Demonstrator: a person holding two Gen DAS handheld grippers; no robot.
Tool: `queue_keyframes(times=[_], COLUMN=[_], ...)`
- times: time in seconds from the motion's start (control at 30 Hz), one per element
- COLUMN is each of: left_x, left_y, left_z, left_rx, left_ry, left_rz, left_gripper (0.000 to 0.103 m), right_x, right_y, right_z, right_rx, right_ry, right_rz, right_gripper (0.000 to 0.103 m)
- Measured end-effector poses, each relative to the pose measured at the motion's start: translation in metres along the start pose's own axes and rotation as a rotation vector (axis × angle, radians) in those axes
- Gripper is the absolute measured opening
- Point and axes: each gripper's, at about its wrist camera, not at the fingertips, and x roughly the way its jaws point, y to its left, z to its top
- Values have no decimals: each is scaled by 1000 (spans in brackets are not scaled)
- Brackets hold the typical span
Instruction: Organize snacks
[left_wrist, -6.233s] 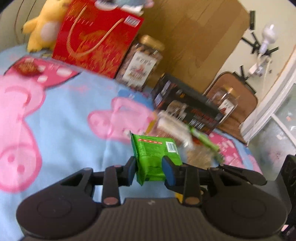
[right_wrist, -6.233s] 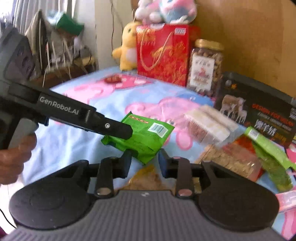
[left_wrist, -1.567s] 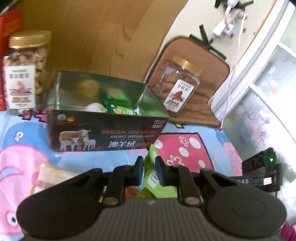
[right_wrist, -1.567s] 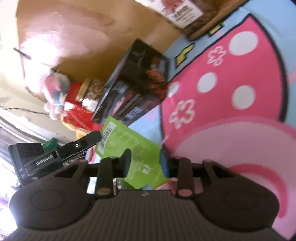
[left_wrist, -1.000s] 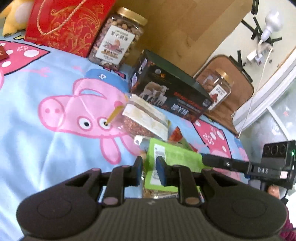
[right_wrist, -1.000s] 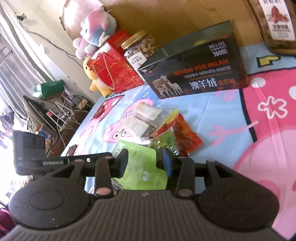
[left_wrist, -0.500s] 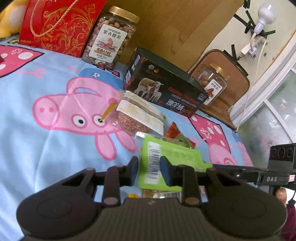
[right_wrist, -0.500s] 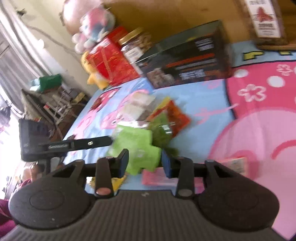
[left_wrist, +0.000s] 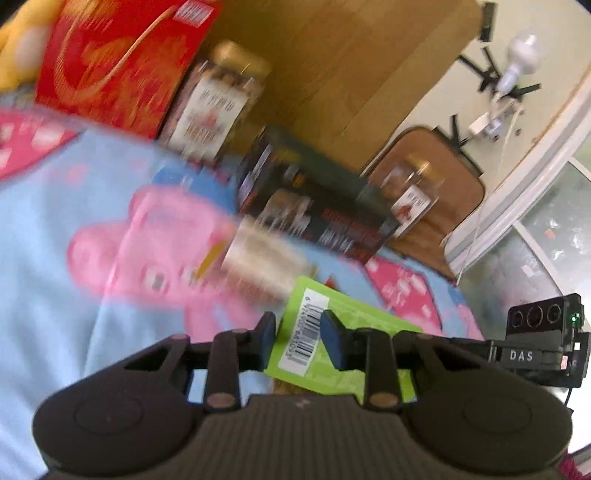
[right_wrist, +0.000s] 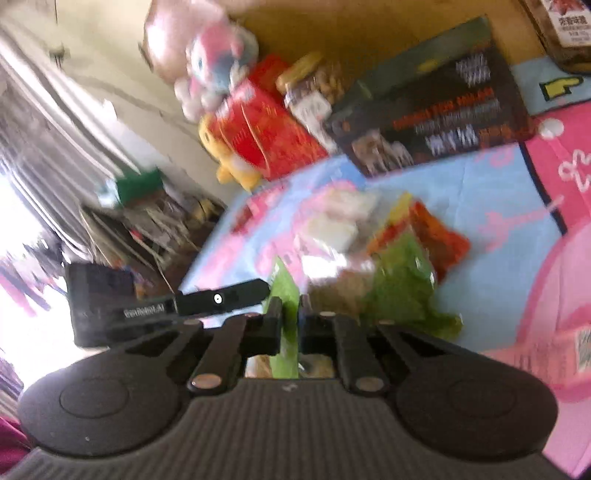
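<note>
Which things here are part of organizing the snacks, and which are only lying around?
Part of the job:
- green packet, clamped by the right gripper
- left gripper, jaws apart around that packet
- loose snack packets on the blanket
- dark box

Lying about:
- red gift bag
- nut jar
- plush toys
- brown cushion

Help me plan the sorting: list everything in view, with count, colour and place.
green packet: one, green, edge-on in the right gripper
box: one, black, against the wooden board
nut jars: two, clear with gold lids, either side of the box
gift bag: one, red, beside one jar
plush toys: two, yellow and pink-white, by the gift bag
snack pile: several, clear, orange, green, before the box
blanket: one, blue and pink, under everything
left gripper: black, open, at the packet
right gripper: black, just closed on the green packet
</note>
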Motion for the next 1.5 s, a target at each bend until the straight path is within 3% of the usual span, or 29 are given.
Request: queue_keyframes(times=[0.2, 0.33, 0.5, 0.63, 0.83, 0.93, 1.07, 1.17, 1.27, 1.37, 1.5], left_x=[33, 81, 130, 140, 92, 60, 33, 34, 44, 52, 54], left_y=[-42, -44, -34, -33, -34, -23, 5, 28, 45, 46, 52], left_z=[85, 127, 138, 134, 114, 95, 66, 50, 36, 26, 26], left_rx=[166, 165, 116, 143, 181, 154, 93, 24, -59, -62, -110], left_ry=[-129, -153, -161, -157, -199, -215, -195, -127, -42, -19, -12], left_rz=[42, 67, 148, 215, 148, 94, 120, 173, 158, 142, 128], left_gripper=[28, 28, 26, 30, 30, 30, 30, 30, 30, 30, 30], right_x=[-15, -10, 21, 48, 24, 6, 4, 19, 42, 60, 65], right_y=[15, 8, -18, -31, -26, -14, -7, -13, -19, -27, -46], right_z=[74, 132, 161, 161, 144, 120, 81, 56, 50, 51, 51], right_rx=[-78, -97, -102, -135, -153, -179, -139, -80, -46, -5, 159], right_ry=[-150, -226, -226, -237, -356, -389, -291, -196, -125, -66, -53], right_rz=[-53, -138, -267, -407, -409, -366, -277, -242, -303, -323, -262], right_gripper=[10, 10, 11, 34, 33, 33, 33, 33, 34, 35, 41])
